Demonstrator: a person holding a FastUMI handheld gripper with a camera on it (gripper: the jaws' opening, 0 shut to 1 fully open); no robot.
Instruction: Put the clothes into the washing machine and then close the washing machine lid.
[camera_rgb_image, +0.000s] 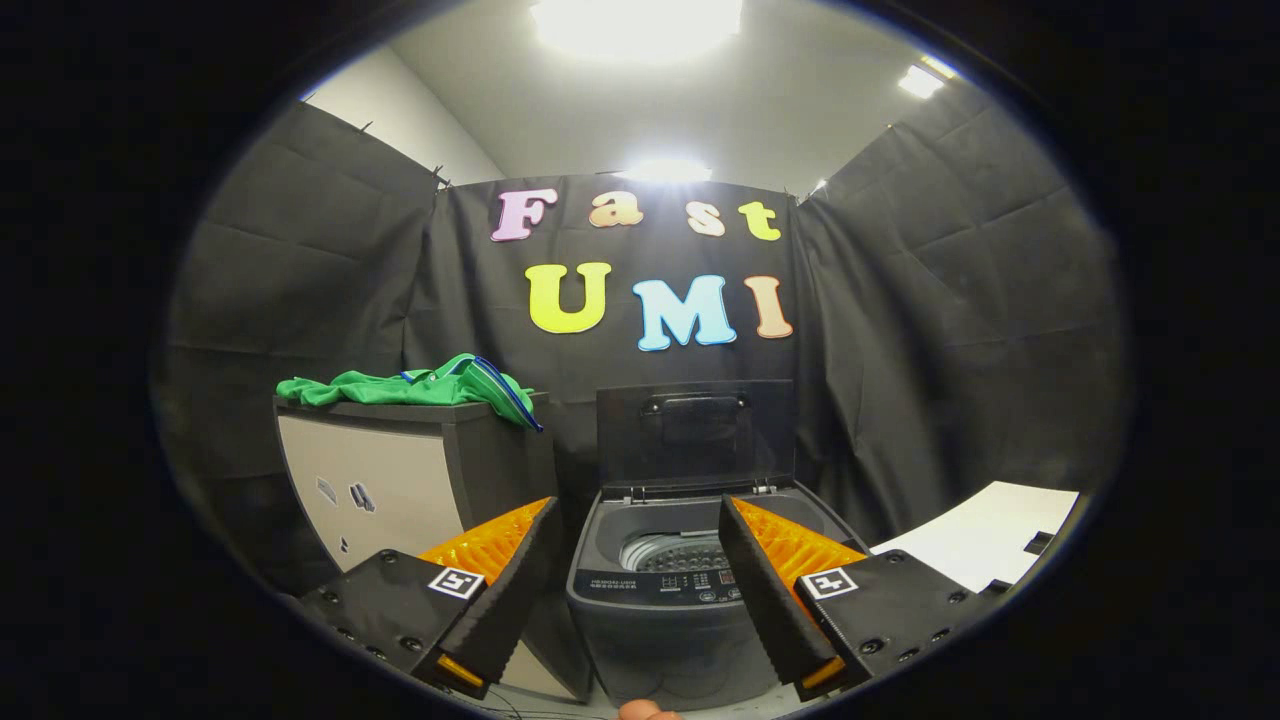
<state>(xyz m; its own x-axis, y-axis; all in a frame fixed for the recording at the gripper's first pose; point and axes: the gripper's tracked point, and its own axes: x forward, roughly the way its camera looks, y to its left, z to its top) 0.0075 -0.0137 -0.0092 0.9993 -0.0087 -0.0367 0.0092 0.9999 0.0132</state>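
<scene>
Gripper (635, 520) fingers spread wide apart, nothing between them. Just ahead, framed by the fingers, stands the washing machine (665, 610); its lid (697, 432) is raised upright against the booth wall, drum (680, 552) exposed and apparently empty. Green clothes (420, 387) lie heaped on top of the cabinet (400, 480) beside the machine, beyond the left finger and well apart from both. White board (985, 545) off to the right. Judged step: the very start, reaching for the garment. Next move calls for swinging left and up to the cabinet top, then pinching a thick fold of cloth.
</scene>
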